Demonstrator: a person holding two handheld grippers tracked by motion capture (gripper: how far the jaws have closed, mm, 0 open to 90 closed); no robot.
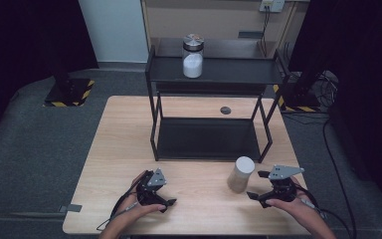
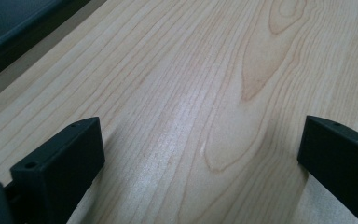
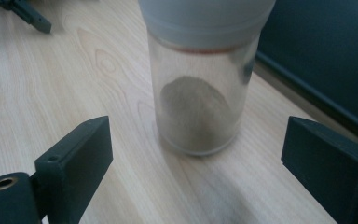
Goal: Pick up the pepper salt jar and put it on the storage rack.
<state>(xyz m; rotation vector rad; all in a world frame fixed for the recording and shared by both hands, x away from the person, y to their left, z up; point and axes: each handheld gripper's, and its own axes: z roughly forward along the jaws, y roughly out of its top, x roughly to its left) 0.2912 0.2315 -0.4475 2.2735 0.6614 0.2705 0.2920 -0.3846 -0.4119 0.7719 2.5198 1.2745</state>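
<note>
A clear jar (image 1: 240,174) with a pale lid stands upright on the wooden table (image 1: 124,144), front right, holding a little grey-brown powder (image 3: 193,112). My right gripper (image 1: 255,184) sits just right of the jar, jaws open. In the right gripper view (image 3: 198,128) the jar (image 3: 200,93) stands a little beyond the two black fingers, untouched. My left gripper (image 1: 168,204) rests low at the front centre-left, open over bare wood (image 2: 200,126). A second jar (image 1: 193,56) with a metal lid and white powder stands on the top shelf of a black rack (image 1: 258,72).
The rack's lower shelf (image 1: 206,139) lies just behind the near jar. A small dark disc (image 1: 225,110) lies on the table behind the rack. Black stand bases with yellow-black tape (image 1: 69,92) sit on the floor left and right. The table's front edge is close under both hands.
</note>
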